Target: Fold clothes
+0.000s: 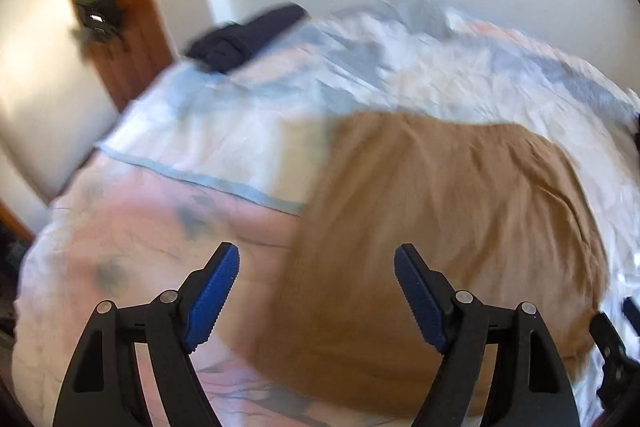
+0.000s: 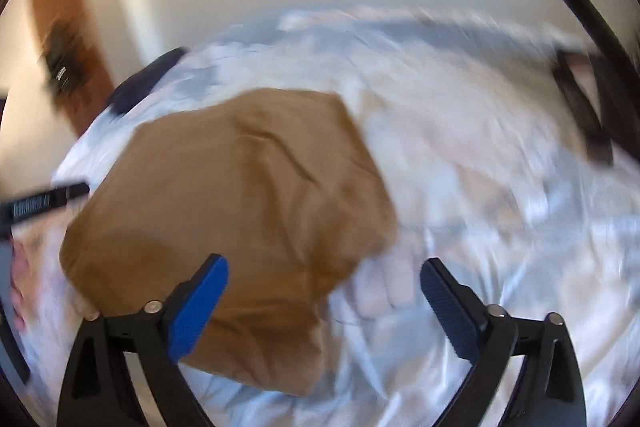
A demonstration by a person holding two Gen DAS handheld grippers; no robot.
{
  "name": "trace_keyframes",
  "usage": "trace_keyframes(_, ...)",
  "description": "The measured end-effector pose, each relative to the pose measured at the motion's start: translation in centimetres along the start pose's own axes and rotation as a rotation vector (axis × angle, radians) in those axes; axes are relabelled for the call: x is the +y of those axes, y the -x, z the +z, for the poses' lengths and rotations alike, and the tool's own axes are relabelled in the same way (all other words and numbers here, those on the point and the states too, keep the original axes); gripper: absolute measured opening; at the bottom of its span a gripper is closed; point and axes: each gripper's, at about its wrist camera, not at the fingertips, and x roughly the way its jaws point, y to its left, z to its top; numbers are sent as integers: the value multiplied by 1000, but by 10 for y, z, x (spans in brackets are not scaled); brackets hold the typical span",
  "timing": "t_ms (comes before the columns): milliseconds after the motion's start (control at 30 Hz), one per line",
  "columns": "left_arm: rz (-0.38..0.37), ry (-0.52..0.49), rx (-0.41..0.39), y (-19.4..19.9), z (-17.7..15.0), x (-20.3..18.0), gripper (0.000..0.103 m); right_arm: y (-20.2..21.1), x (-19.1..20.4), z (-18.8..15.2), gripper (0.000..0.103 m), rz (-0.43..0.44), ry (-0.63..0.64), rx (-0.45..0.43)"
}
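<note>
In the left wrist view, the left tongs were seen spread wide, with nothing held between the blue pads. A brown garment was spread flat on the bed, its near left edge lying below and between the pads. A dark folded garment was seen at the far left corner of the bed, well apart from the brown one. A wooden door stood beyond it on the left. The right tongs were partly seen at the right edge.

In the right wrist view, the right tongs were likewise held wide open and empty. The brown garment lay left of centre on the bed, its near part behind the left pad. The left tongs were seen at the left edge, just beside the garment. The picture was blurred.
</note>
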Motion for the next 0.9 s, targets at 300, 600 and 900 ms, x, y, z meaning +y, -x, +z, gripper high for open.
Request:
trace_keyframes(300,-200,-20,213,-41,-34,-42,82,2,3,-41,93,154,-252,58)
trace_keyframes(600,-349,285,183,-25,-18,3,82,-1,5,-54,100,310,-413,58)
trace_keyframes(900,-540,553,111,5,-27,41,82,4,-1,-61,103,477,-645,96)
